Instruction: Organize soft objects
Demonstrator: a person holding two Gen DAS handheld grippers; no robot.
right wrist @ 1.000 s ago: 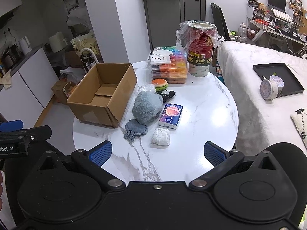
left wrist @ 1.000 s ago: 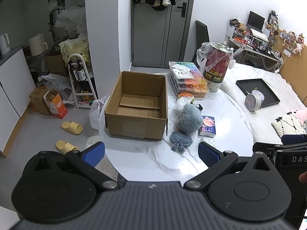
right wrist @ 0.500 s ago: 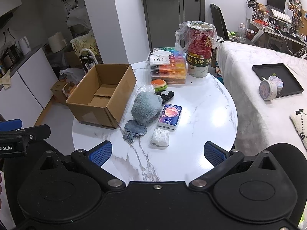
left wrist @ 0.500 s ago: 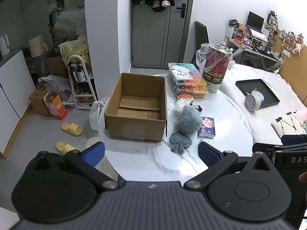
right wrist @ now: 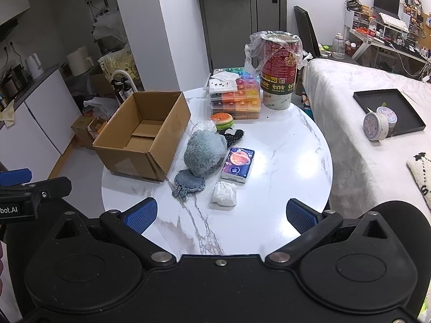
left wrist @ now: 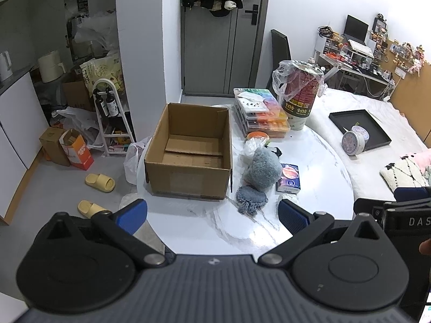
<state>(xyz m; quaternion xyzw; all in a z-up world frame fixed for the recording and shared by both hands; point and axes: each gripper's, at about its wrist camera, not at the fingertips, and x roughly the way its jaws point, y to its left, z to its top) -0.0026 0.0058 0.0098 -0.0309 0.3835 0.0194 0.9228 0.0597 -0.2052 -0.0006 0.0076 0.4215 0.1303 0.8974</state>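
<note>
Left wrist view
Left gripper [left wrist: 212, 214]: spread wide, empty, at lower centre.
Cardboard box [left wrist: 188, 150]: mid-frame, flaps up, nothing inside.
Fluffy grey plush [left wrist: 261, 168]: just right of the box on the round marble table [left wrist: 317, 167].
Knitted blue piece [left wrist: 251, 197]: below the plush, fringed.

Right wrist view
Right gripper [right wrist: 220, 215]: released, holding nothing, lower centre.
Box [right wrist: 142, 134]: left of centre, empty.
Soft things: one plush [right wrist: 205, 152], one knitted piece [right wrist: 189, 182], one burger squishy [right wrist: 222, 120], one white wad [right wrist: 224, 193].
Tissue pack [right wrist: 238, 164]: right of the plush.
Stacked bead cases [right wrist: 237, 98]: upper centre, beside one bag-lined tub [right wrist: 278, 78].
</note>
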